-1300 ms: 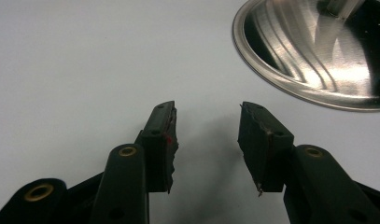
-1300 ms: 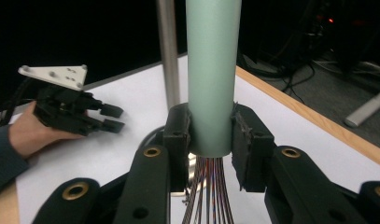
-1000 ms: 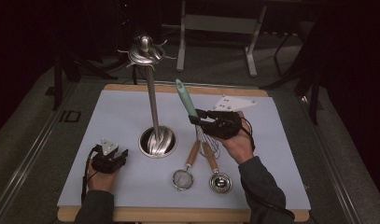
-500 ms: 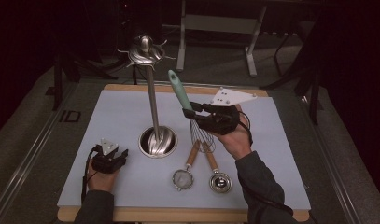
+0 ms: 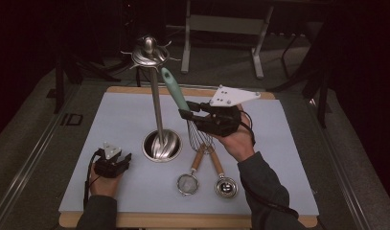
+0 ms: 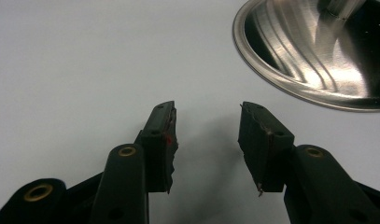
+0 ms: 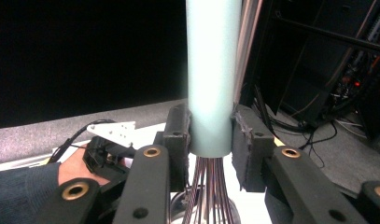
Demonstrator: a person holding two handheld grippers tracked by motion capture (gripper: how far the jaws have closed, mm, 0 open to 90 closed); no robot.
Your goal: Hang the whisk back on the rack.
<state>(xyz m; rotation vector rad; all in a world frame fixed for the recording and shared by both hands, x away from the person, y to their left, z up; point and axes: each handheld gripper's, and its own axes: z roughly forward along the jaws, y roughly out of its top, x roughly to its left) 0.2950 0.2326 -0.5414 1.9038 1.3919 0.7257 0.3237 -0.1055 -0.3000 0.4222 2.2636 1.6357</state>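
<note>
I have the whisk [image 5: 180, 103] clenched in my right gripper [image 5: 189, 111]: in the right gripper view both pads press on the lower end of its pale green handle [image 7: 212, 79], with the wires fanning out just below. A second ago the whisk leaned back toward the mat's far edge with its wires low among the other tools. Now I have lifted it and stood it more upright, so the handle top sits just under the hooks of the stand [image 5: 154, 96] and close beside its post. The wires hang clear above the mat [image 5: 288, 158], over the handles of the strainer [image 5: 189, 181] and the scoop [image 5: 225, 184], which lie untouched near the front edge.

My left gripper [image 5: 117, 160] rests near the front left corner, jaws apart with nothing between them, the stand's base [image 6: 318, 56] just ahead.

I judge the pick-up done and the hanging not yet. The handle top must next meet one hook without knocking the stand.
</note>
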